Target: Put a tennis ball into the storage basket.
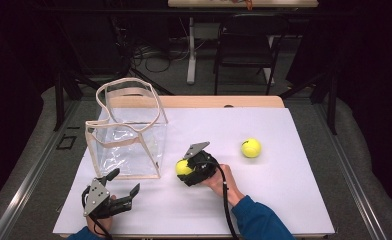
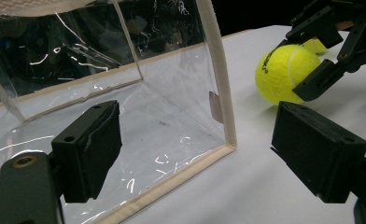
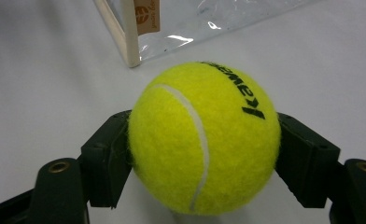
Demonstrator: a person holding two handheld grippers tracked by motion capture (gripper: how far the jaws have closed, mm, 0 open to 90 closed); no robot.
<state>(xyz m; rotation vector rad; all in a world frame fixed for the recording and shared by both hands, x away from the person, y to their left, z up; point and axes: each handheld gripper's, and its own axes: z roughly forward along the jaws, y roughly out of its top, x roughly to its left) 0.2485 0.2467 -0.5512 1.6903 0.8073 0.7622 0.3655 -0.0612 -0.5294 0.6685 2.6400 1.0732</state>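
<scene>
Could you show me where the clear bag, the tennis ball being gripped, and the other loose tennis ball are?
Clear bag [image 1: 134,145], high view, on its see-through front wall.
Gripped tennis ball [image 3: 204,140], right gripper view, on the middle of its yellow felt.
Loose tennis ball [image 1: 251,148], high view, on its centre.

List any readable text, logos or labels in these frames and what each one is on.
"Kaw": black letters on the tennis ball held in the right gripper; the rest of the word curves away over the top and cannot be read.
Small tag on the clear bag: an orange round logo with a line of print under it, too small to read.
Black print on the same ball in the left gripper view: too blurred to read.
Second tennis ball: no legible print.
</scene>
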